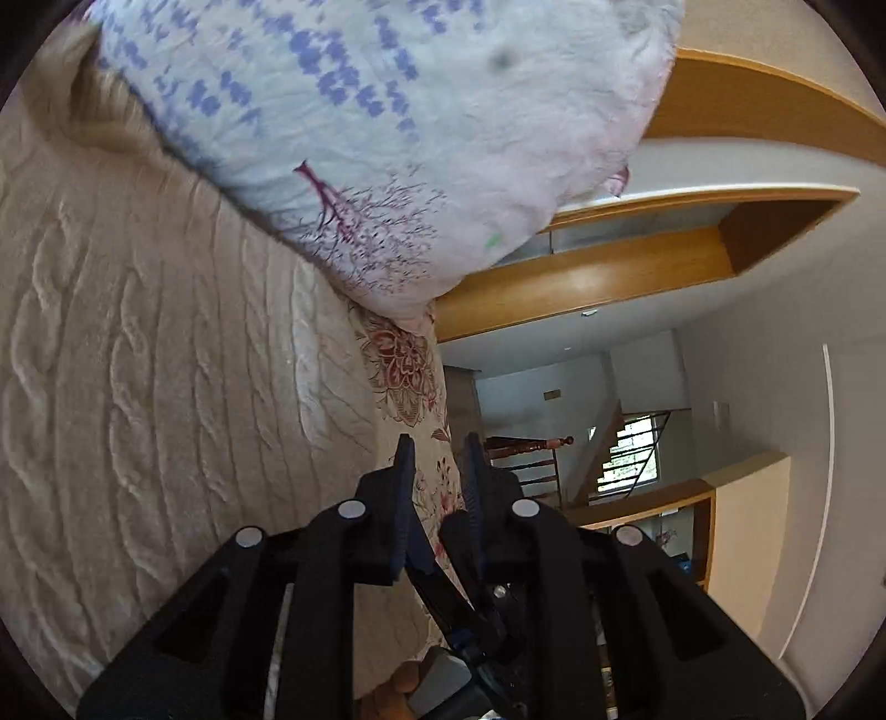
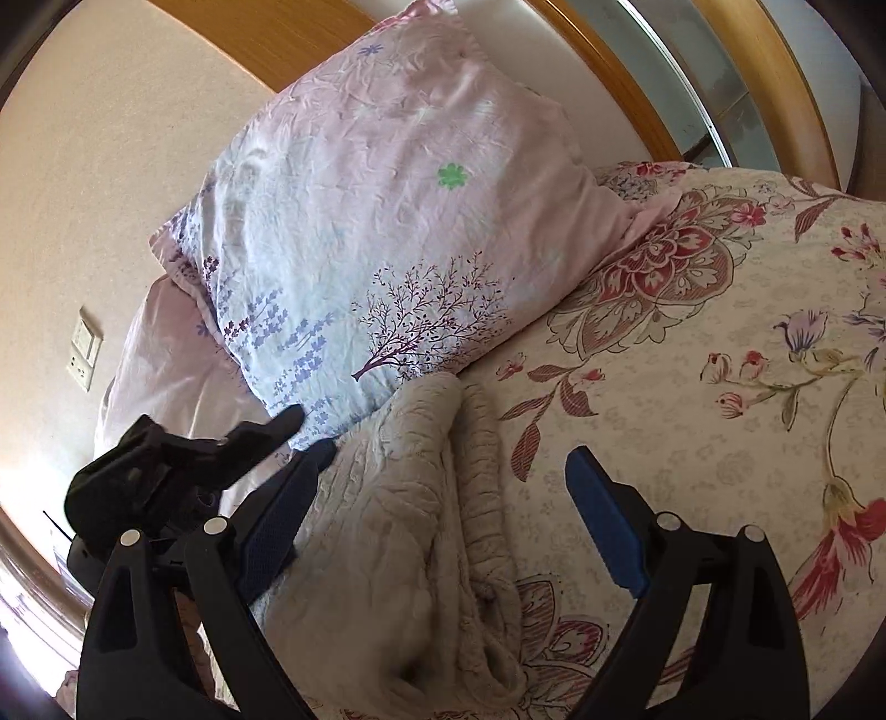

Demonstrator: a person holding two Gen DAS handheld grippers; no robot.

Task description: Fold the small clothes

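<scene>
A cream cable-knit sweater lies on the floral bedsheet, folded over lengthwise, with its ribbed edge on the right. It fills the left of the left wrist view. My right gripper hovers over it with the jaws wide apart and nothing gripped. My left gripper points past the bed's edge toward the room. Only a narrow gap separates its pads, and nothing is in that gap. In the right wrist view the left gripper sits at the sweater's left side, near the pillow.
A pink and blue printed pillow leans at the sweater's far end, also seen as the pillow. A second pillow lies behind it. A wooden headboard and a wall socket stand beyond. A staircase is past the bed's edge.
</scene>
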